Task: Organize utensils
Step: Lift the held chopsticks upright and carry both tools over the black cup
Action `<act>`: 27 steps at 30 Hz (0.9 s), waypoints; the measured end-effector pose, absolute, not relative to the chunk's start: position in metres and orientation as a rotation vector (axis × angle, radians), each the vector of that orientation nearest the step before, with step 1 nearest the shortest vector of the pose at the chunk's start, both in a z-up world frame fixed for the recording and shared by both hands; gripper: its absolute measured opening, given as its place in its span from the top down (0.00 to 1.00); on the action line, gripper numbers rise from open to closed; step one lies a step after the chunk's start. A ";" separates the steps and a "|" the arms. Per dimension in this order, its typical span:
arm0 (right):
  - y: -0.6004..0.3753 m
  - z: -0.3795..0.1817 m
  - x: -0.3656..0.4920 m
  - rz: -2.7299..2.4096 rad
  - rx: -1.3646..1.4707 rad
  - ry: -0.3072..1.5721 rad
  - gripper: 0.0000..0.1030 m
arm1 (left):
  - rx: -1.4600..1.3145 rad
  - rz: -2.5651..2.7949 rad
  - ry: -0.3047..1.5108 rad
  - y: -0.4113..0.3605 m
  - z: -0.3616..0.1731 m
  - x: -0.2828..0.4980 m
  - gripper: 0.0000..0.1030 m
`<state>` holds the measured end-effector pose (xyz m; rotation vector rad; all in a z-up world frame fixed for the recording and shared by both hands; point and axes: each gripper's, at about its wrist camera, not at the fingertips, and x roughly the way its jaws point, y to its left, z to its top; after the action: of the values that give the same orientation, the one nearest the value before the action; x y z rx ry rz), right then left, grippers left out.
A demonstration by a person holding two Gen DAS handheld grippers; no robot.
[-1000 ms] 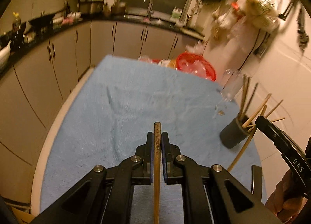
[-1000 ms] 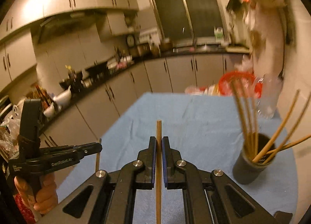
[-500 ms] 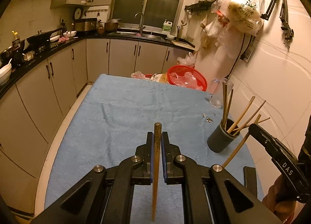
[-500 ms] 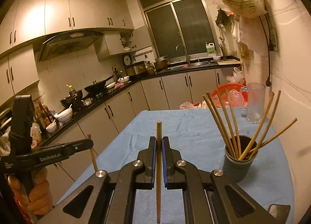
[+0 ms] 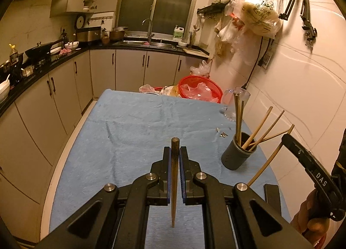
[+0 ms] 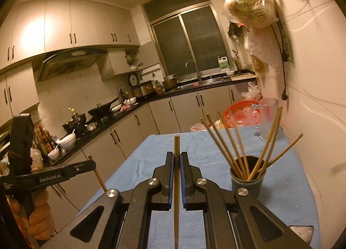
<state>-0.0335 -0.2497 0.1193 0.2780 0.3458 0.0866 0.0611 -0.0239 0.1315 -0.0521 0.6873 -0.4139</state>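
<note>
Both grippers are lifted since before; each chopstick [image 5: 174, 180] [image 6: 176, 186] is clamped upright, holder [image 6: 247, 181] nearer the right gripper [image 6: 177, 175], by the tabletop's right edge

Black tool [image 5: 174, 158]; blue pads; silver screws

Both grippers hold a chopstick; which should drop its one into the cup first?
Probably right: its hand-held gripper and chopstick sit nearer the cup.

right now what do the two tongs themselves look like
Both tongs are black, with angular linkage arms, silver pivot bolts and blue-edged pads. The left tongs carry white "GenRobot.AI" lettering on the side; the right tongs show "DAS". No sleeves or cables are visible.
</note>
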 end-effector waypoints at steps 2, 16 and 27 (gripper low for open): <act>-0.257 0.122 -0.038 0.069 0.285 0.333 0.94 | -0.049 -0.421 0.686 -0.027 0.134 0.061 0.93; -0.299 0.152 -0.063 -0.040 0.299 0.240 0.94 | -0.020 -0.502 0.657 -0.061 0.161 0.061 0.93; -0.318 0.179 -0.071 -0.088 0.277 0.177 0.94 | 0.005 -0.580 0.639 -0.102 0.186 0.061 0.93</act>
<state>-0.0708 -0.3183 0.1793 0.2766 0.1765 -0.0880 0.0605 -0.1018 0.1857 0.0051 0.6393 -0.5800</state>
